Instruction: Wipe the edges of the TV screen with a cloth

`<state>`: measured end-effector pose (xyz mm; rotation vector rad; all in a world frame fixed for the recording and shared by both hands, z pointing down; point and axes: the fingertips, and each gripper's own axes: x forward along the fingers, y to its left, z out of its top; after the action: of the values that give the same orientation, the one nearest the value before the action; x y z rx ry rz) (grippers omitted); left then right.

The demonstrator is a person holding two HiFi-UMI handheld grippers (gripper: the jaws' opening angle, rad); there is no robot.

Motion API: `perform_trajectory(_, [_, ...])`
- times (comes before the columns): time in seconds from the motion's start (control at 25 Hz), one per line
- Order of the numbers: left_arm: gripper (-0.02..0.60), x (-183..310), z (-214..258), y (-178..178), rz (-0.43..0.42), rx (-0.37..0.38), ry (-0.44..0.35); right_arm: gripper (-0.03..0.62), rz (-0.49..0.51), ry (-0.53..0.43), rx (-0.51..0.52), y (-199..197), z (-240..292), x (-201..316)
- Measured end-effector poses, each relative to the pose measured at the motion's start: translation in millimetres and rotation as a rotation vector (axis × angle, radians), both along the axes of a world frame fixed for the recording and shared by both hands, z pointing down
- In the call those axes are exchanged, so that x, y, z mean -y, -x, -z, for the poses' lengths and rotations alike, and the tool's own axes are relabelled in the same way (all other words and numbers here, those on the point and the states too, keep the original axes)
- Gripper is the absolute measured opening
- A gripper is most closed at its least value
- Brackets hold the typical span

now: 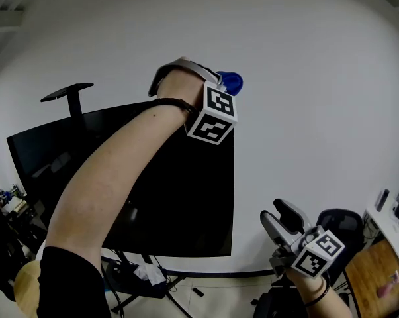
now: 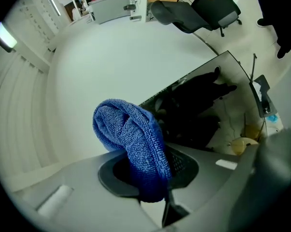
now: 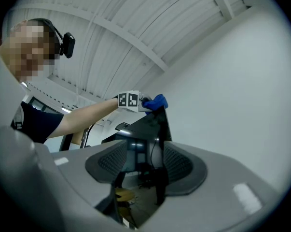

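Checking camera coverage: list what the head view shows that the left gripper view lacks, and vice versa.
Head view only: the right gripper, open, low at the right, clear of the TV. Left gripper view only: the left gripper with its jaws shut on the blue cloth. Both: the cloth near the TV's top corner, against the white wall.

Count on hand: one TV screen (image 1: 179,197); one blue cloth (image 1: 231,82) at the TV screen's upper right corner; two grippers, the left gripper (image 1: 220,79) at that same corner and the right gripper (image 1: 283,220) lower right of the TV screen; two marker cubes (image 1: 212,114), one on each gripper.
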<state>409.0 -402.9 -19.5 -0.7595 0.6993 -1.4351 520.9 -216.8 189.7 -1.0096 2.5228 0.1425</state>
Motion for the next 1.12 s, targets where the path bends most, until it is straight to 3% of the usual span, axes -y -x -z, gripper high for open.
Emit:
perform_trajectory(0.24, [0.08, -6.0, -2.6, -54.3, -0.1, -0.032, 0.026, 0.248, -0.034, -0.001, 0.03, -29.1, 1.2, -4.9])
perform_trajectory(0.4, [0.08, -25.2, -17.9, -98.5, -0.244, -0.157, 0.115, 0.247, -0.048, -0.021, 0.039, -39.1, 6.4, -14.6])
perform_trajectory(0.52, [0.08, -46.4, -35.0, -122.4, -0.383, -0.335, 0.204, 0.247, -0.055, -0.028, 0.043, -40.1, 5.4, -22.5])
perform_trajectory(0.72, [0.08, -96.6, -96.8, -129.0, -0.598, -0.657, 0.467, 0.247, -0.046, -0.019, 0.056, -30.4, -6.8, -34.7])
perform_trajectory(0.96, [0.08, -151.1, -173.1, -80.6, -0.727, -1.011, 0.696, 0.244, 0.016, 0.025, 0.086, 0.2, -35.4, -50.7])
perform_trajectory(1.12, [0.08, -184.3, -222.9, -27.2, -0.763, -1.298, 0.822, 0.242, 0.052, 0.067, 0.103, 26.4, -57.8, -59.9])
